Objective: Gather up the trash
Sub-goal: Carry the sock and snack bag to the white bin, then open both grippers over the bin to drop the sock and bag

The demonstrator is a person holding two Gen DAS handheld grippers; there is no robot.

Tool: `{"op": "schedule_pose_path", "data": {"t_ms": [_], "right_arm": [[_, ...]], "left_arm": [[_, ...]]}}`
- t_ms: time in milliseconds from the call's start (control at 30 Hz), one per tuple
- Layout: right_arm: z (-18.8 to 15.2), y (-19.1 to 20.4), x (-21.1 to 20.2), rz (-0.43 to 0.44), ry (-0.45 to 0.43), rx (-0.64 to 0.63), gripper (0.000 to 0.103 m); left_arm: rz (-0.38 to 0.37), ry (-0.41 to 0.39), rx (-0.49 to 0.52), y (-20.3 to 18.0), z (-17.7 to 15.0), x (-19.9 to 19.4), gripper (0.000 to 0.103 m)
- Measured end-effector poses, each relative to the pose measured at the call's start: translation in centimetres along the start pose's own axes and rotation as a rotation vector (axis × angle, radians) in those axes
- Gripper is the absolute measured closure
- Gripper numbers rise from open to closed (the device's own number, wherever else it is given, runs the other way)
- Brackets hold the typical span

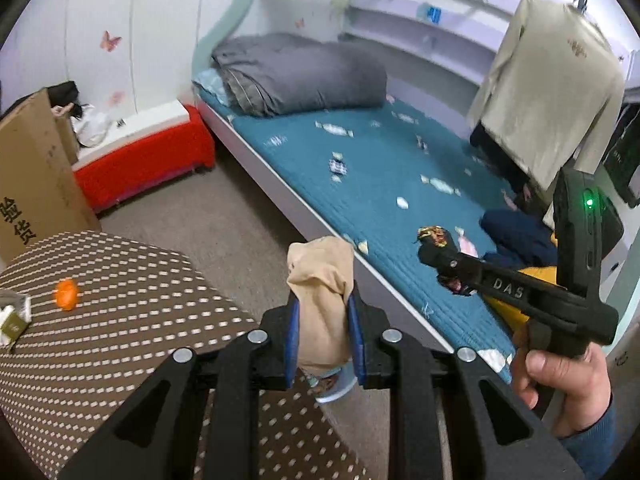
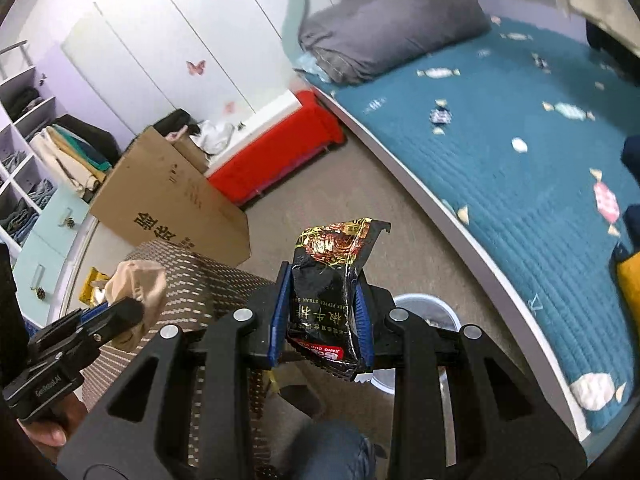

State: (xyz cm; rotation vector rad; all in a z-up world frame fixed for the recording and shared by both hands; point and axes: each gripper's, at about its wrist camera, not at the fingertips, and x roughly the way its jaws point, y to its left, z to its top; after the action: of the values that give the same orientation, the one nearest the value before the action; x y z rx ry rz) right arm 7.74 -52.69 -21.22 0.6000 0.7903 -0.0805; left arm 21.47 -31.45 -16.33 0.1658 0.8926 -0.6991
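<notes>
Step in hand: carrying. Both grippers are loaded and none of the load has been dropped yet.
Left gripper point(image 1: 322, 336): jaws closed narrow on a crumpled beige wad point(image 1: 322, 284), cloth or paper, which cannot be told. The wad stands up between the blue pads, above the edge of the dotted brown worktop point(image 1: 120, 280).
Right gripper point(image 2: 322, 320): jaws closed narrow on a black snack wrapper point(image 2: 330, 292), torn open at the top, held upright between the pads.
Bin: a pale round bin point(image 2: 424, 308) stands on the floor directly behind the right gripper, between the worktop and the bed point(image 2: 500, 184). Most of it is hidden by the gripper; contents cannot be read.
Remaining litter: an orange piece point(image 1: 66, 294) and a small packet point(image 1: 12, 320) lie on the worktop, well apart from either gripper. Whether they count as trash cannot be told.
Progress, as judged: two pieces collected, disposal pending.
Next move calls for: bringing the right gripper squarely over the bin mouth, then parting the jaws so the wrapper falls inside; the left gripper must cross from the worktop side to do the same.
Risk, as judged: the light wrapper may cling to a pad or drift past the rim.
</notes>
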Motion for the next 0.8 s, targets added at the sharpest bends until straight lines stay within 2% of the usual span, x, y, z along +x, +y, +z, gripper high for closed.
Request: {"op": "schedule_pose_path", "data": {"t_ms": [400, 467, 500, 533, 567, 633, 800], "right_arm": [[-1.3, -4.6, 6.1, -0.014, 0.117, 0.104, 0.072], [-1.4, -5.3, 7.0, -0.023, 0.128, 0.128, 0.071], [-1.5, -5.7, 7.7, -0.020, 0.141, 0.145, 0.070], [-1.6, -6.0, 8.3, -0.014, 0.152, 0.158, 0.054], [-1.9, -6.5, 9.0, -0.010, 0.166, 0.180, 0.040], [-2.3, -7.1, 9.7, -0.007, 0.179, 0.216, 0.038], [-3.2, -7.8, 10.0, -0.023, 0.189, 0.263, 0.012]], "left_arm": [[0.008, 0.216, 0.084, -2.5, 0.9, 10.5, 0.081], [0.015, 0.257, 0.106, -2.5, 1.1, 12.0, 0.066], [0.028, 0.264, 0.106, -2.3, 1.1, 12.3, 0.040], [0.055, 0.257, 0.097, -1.9, 1.3, 12.5, 0.017], [0.066, 0.244, 0.091, -1.7, 1.5, 12.4, 0.013], [0.069, 0.227, 0.075, -1.1, 1.8, 12.0, 0.013], [0.094, 0.196, 0.044, 0.3, 1.9, 10.7, 0.013]]}}
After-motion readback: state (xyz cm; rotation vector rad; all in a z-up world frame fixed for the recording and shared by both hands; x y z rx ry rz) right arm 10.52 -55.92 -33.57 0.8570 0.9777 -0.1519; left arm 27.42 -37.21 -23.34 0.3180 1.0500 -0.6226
